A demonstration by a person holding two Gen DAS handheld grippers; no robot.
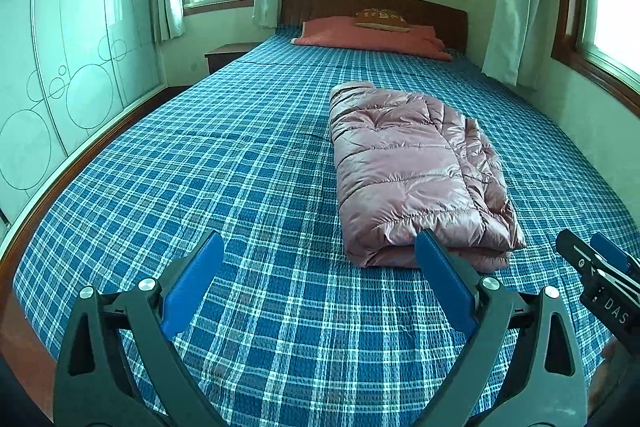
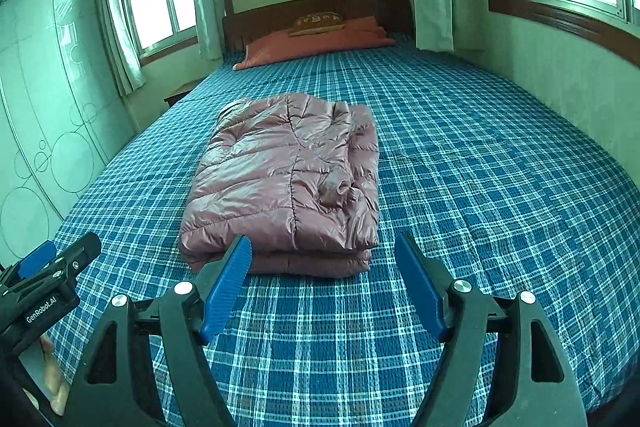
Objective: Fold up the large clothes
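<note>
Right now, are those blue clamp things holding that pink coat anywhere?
No. Both stand open above the bedspread: the left hand-held gripper and right hand-held gripper grip nothing. The folded jacket lies free.

A shiny pink quilted puffer jacket (image 1: pixel 412 167) lies folded into a thick, neat rectangular bundle on the blue plaid bed (image 1: pixel 240 167), its long side running toward the headboard, stacked layers showing at the near edge.

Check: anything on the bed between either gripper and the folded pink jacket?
Nothing visible. Only bare plaid bedspread lies between the open right gripper and the pink jacket, and likewise before the open left gripper. The pillow sits far beyond.
</note>
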